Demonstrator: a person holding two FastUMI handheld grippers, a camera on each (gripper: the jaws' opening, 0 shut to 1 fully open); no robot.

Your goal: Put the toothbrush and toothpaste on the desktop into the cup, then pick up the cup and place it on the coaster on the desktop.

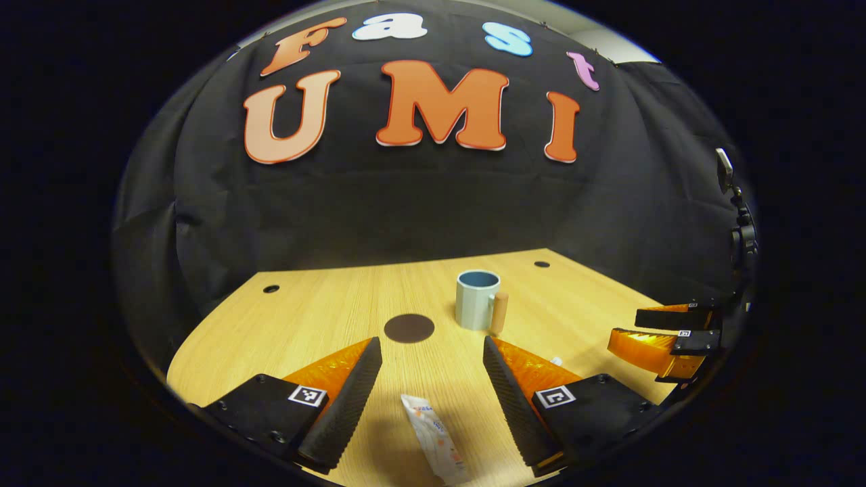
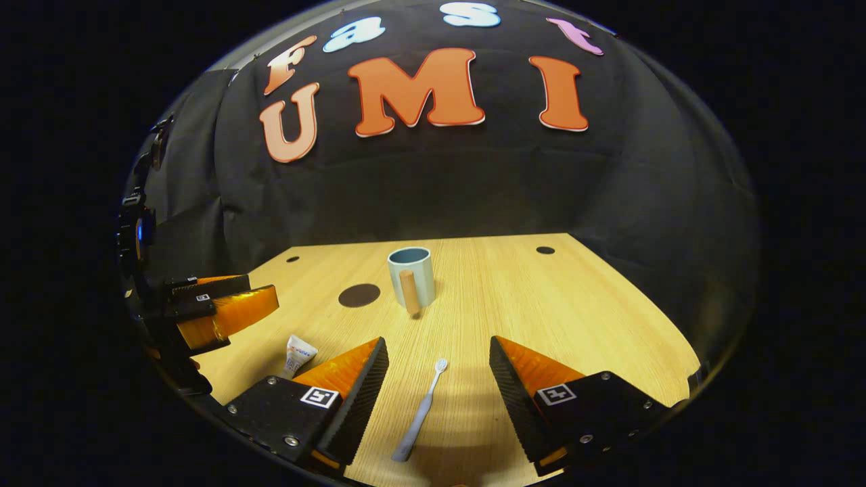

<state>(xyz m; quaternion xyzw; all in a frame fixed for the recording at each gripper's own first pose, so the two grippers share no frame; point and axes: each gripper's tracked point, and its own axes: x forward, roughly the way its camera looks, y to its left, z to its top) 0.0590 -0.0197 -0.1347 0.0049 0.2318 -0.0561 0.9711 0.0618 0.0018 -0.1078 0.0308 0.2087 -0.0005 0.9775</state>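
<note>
1. Left gripper [image 1: 431, 392], in the left gripper view: both fingers rise from the bottom of the frame, spread wide, holding nothing.
2. Toothpaste [image 1: 434, 438] lies flat on the desktop [image 1: 325, 311] at bottom centre of that view, in the gap between the two fingers, touching neither as far as can be seen. Its lower end runs out of the frame.
3. Cup [image 1: 477, 299] stands upright just right of centre in the same view, mouth open, with its wooden handle [image 1: 499, 312] on the right side. Coaster [image 1: 408, 328], a dark round disc, lies just to the cup's left and a little lower in frame, apart from it.
4. Right gripper [image 2: 438, 396], in the right gripper view: fingers wide apart at the bottom of the frame, nothing between the pads.
5. Toothbrush [image 2: 421, 411] lies on the desktop at bottom centre of the right gripper view, between the fingers, head toward the upper part of the frame, handle toward the bottom.
6. In the right gripper view the cup sits upright at centre, handle facing the camera; coaster to its left. Toothpaste shows at lower left, partly hidden by the near finger.
7. The other gripper appears at the far side edge of each view, jaws parted.
</note>
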